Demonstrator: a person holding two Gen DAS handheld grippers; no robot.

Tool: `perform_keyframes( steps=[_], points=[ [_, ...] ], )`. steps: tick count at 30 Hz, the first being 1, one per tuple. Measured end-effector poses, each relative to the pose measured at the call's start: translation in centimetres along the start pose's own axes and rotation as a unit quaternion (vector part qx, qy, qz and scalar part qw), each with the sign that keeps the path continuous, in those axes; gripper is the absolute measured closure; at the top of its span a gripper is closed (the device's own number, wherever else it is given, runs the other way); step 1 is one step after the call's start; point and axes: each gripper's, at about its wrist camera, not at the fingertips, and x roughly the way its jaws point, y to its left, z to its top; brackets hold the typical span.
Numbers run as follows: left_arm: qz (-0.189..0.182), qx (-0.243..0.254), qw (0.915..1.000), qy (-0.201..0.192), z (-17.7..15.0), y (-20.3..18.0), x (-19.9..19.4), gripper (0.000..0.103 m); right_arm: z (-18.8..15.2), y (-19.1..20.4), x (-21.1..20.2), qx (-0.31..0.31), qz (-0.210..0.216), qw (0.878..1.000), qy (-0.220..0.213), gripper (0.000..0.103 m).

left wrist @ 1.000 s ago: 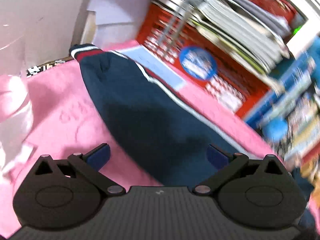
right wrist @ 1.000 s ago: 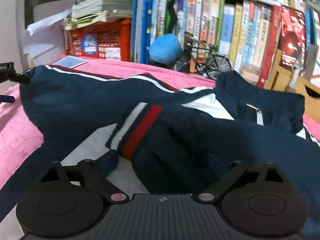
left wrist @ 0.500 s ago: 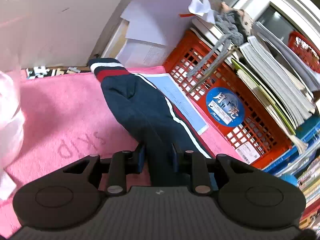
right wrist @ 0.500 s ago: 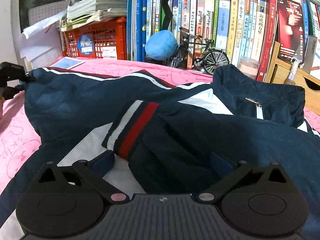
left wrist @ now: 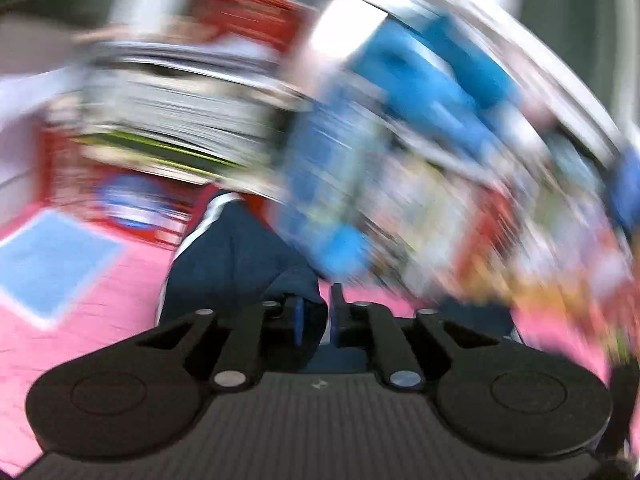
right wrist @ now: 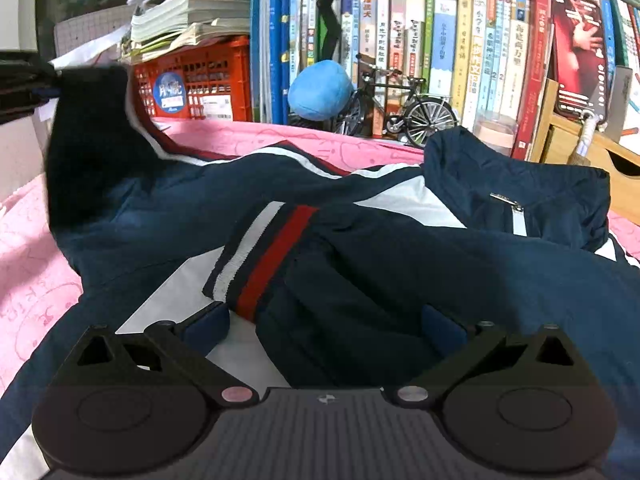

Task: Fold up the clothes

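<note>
Fingers of the left gripper are narrow and closing a last bit, pinching a fold of the navy sleeve, which runs away from the jaws toward the blurred orange crate. Right gripper has its jaws wide, holding nothing, hovering over the striped cuff of the jacket spread on the pink cover. Left hand has the sleeve raised at the jacket's far left, so I'd judge the fold goes rightward across the body.
</note>
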Motion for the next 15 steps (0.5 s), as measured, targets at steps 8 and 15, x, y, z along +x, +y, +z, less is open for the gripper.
perform_keyframes(
  steps=[8,15],
  points=[
    [-0.015,0.093,0.9849,0.145,-7.8,-6.4,1.7,0.024,0.0,-1.3,0.0,0.044,-0.045,0.998,-0.003,0.0],
    [-0.045,-0.048,0.9978,0.006,-7.6,-0.4,-5.2,0.005,0.0,-1.1,0.1,0.032,-0.055,0.998,-0.001,0.0]
  ],
)
